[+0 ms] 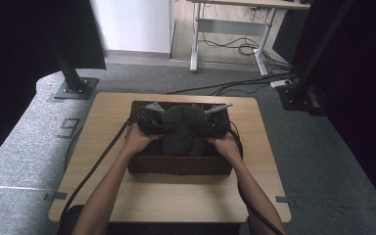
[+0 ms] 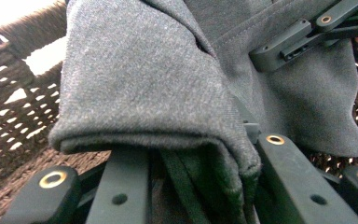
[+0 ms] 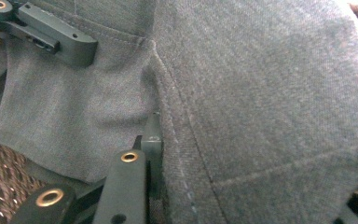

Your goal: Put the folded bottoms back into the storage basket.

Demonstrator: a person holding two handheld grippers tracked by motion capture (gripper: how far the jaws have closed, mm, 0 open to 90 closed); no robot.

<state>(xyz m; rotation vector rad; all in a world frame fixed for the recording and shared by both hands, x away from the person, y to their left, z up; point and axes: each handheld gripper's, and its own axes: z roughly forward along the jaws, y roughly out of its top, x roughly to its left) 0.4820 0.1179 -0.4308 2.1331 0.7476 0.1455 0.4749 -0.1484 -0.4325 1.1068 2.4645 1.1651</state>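
Observation:
A dark grey folded garment (image 1: 181, 129) sits in a dark woven basket (image 1: 176, 165) on the wooden table (image 1: 186, 200). My left gripper (image 1: 162, 125) is shut on the garment's left side, and my right gripper (image 1: 206, 126) is shut on its right side. In the left gripper view the folded cloth (image 2: 158, 93) drapes over my left gripper (image 2: 191, 154), with the basket wall (image 2: 14, 107) behind and the right gripper (image 2: 303, 37) farther off. In the right gripper view the cloth (image 3: 270, 93) covers one jaw of my right gripper (image 3: 205, 158); the left gripper (image 3: 51, 32) shows at the top left.
The basket stands toward the table's far half, with bare wood in front of it. Black cables (image 1: 98, 161) trail off the table's near edge. On the grey floor beyond are a stand base (image 1: 76, 88), a white desk frame (image 1: 227, 29) and loose cords (image 1: 245, 85).

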